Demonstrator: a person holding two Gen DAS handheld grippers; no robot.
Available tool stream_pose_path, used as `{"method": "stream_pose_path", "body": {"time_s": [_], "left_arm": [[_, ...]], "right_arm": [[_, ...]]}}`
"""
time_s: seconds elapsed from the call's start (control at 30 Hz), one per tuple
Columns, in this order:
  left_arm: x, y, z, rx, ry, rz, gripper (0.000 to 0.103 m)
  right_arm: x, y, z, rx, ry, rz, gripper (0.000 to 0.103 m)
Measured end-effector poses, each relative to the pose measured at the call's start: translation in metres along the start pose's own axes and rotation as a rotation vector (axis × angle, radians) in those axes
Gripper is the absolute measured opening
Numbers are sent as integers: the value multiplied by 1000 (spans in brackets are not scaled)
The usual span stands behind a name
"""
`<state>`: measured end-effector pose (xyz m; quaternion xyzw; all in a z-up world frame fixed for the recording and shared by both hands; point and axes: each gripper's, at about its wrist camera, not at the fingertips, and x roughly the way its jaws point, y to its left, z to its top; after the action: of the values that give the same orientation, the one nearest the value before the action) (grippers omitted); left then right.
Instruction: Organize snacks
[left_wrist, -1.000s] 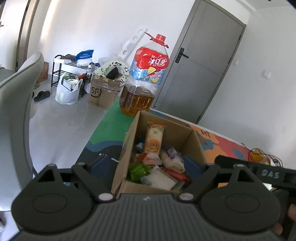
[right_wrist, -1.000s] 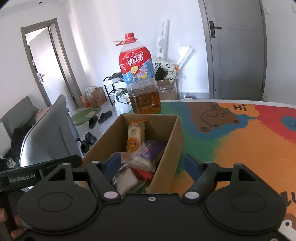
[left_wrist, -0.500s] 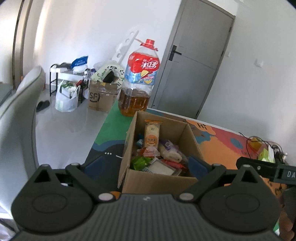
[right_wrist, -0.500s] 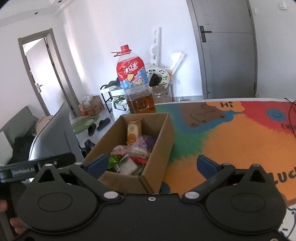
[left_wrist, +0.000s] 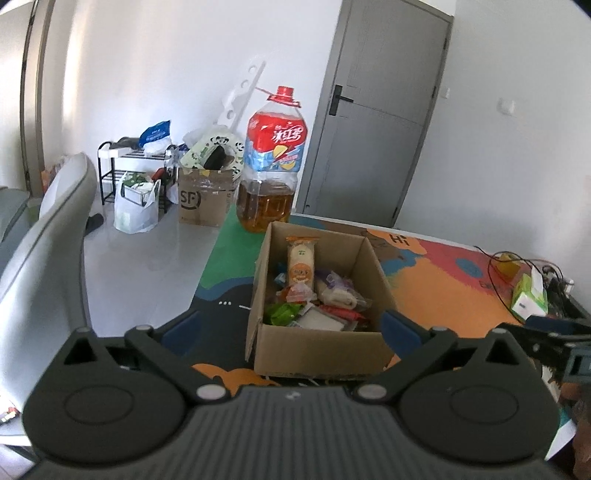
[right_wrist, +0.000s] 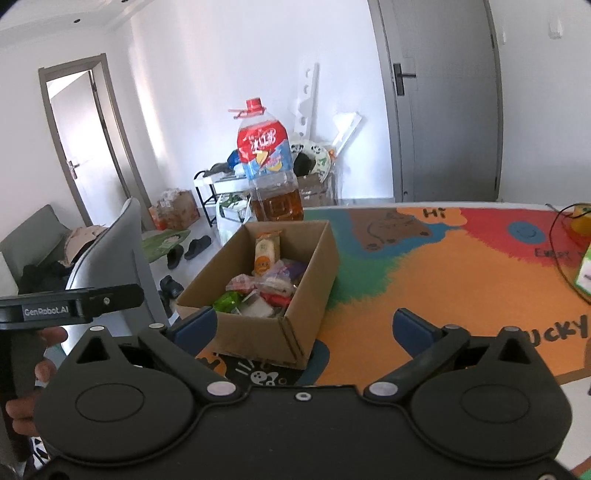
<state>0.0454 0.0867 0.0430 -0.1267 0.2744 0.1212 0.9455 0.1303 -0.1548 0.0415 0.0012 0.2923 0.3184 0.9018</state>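
Both my tools, the left tool (left_wrist: 291, 325) and right tool (right_wrist: 303, 328), now gape empty, jaws wider and pulled back from the cardboard box (left_wrist: 317, 345). It sits at twelve o'clock on the tabletop (right_wrist: 424, 280), snacks (left_wrist: 314, 295) inside; sorting looks finished.

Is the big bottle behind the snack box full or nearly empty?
Mostly empty. The bottle stands upright behind the cardboard box, and amber liquid fills only its bottom part; the part above is clear.
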Motion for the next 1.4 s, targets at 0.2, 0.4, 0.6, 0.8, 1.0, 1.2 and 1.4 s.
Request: {"method": "stream_pose_path", "body": {"time_s": [0.2,0.4,0.6,0.8,1.0,1.2,1.4], "left_arm": [[-11,-12,0,53,10,-20,103],[-22,-15,-2,93,5,-31,103],[-25,-13,-4,125,1,-36,103],[-17,-14,-10,148,30,-29,103],[-14,-15,-14,159,42,-49,103],[-15,-12,-13,149,43,-48,103],[-14,-11,-13,150,44,-48,103]], "right_arm": [[-24,4,5,-17,-30,0,103],[-38,10,3,-32,-36,12,103],[-47,9,0,-29,-38,9,103],[-53,3,-6,-16,-35,14,103],[-54,-1,-9,-9,-30,3,103],[-48,-3,-13,-4,-11,-1,103],[-46,-2,-16,-9,3,-3,103]]}}
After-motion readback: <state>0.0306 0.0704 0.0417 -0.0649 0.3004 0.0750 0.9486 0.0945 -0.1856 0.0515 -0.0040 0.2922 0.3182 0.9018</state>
